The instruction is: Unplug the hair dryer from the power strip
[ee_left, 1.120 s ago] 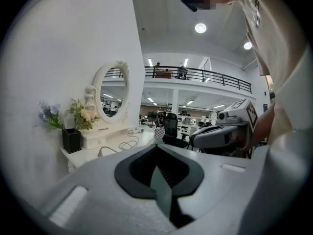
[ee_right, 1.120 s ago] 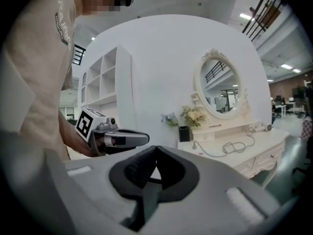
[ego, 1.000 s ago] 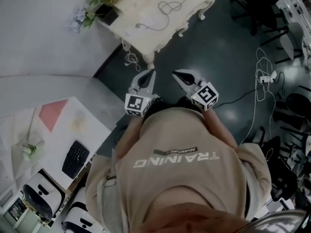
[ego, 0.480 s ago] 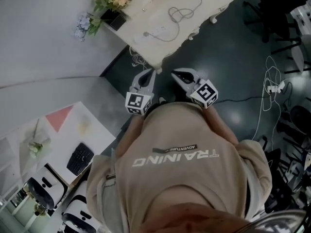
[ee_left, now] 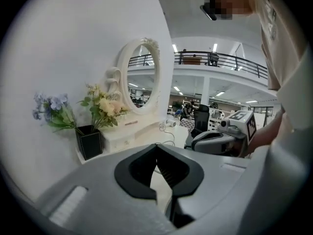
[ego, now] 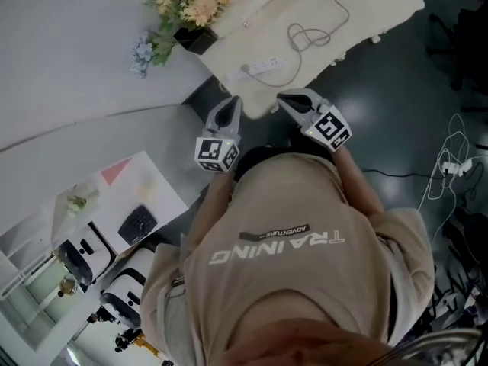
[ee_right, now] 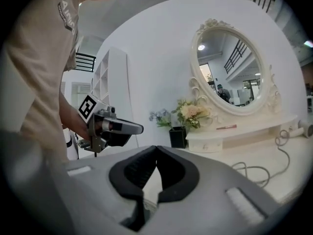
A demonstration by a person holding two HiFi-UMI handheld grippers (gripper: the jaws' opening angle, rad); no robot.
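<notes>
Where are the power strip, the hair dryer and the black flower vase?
power strip (ego: pixel 264 67), head view, middle of its white body.
hair dryer (ee_left: pixel 169 123), left gripper view, on its white barrel.
black vase (ee_left: pixel 89 142), left gripper view, on its front face.

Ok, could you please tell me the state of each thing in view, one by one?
Left gripper: shut, holding nothing.
Right gripper: shut, holding nothing.
Hair dryer: lying on the dressing table, untouched.
Cord: slack, looped on the tabletop.
Power strip: lying flat on the table; its plug is too small to judge.
Flower vase: upright.
Mirror: upright.
</notes>
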